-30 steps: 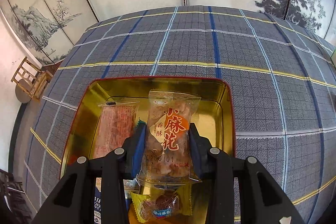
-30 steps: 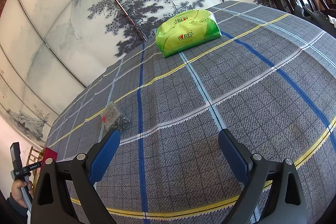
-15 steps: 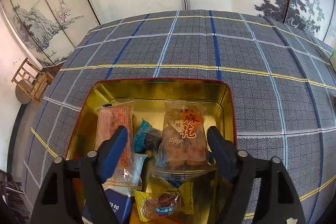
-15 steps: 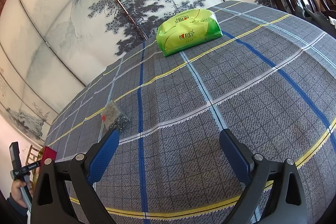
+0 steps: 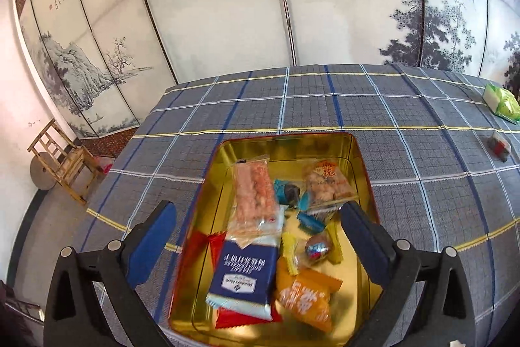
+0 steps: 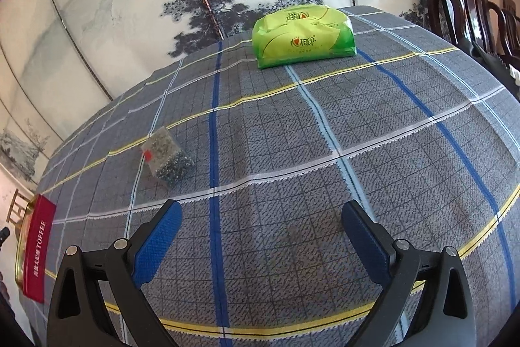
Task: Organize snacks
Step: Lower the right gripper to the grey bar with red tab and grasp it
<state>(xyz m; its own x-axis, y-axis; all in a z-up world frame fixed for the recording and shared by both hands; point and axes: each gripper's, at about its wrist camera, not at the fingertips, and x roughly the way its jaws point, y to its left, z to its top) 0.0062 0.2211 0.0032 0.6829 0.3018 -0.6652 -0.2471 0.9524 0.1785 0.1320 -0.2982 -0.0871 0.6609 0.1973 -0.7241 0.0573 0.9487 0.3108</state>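
Observation:
A gold tin [image 5: 286, 148] with a red outside [image 6: 37, 252] sits on the checked tablecloth and holds several snack packs. Among them lie the clear twist-snack bag with orange lettering [image 5: 326, 182], a pink pack [image 5: 255, 197], a blue-and-white pack [image 5: 243, 275] and an orange pack [image 5: 305, 298]. My left gripper [image 5: 258, 236] hovers above the tin, its jaws still opening, with nothing between the pads. A small clear pack of dark bits with a red spot [image 6: 165, 156] lies on the cloth, ahead and left of my right gripper [image 6: 260, 236], which is open and empty.
A green tissue pack [image 6: 304, 36] stands near the table's far edge, also small at the right in the left wrist view [image 5: 502, 103]. Dark chairs [image 6: 471, 8] line the right side. A wooden chair [image 5: 61, 158] stands on the floor left of the table. Painted screens back the table.
My left gripper let go of the twist-snack bag, which now lies in the tin, then opened wide and drew back and up. The right gripper shifted slightly and rolled a little.

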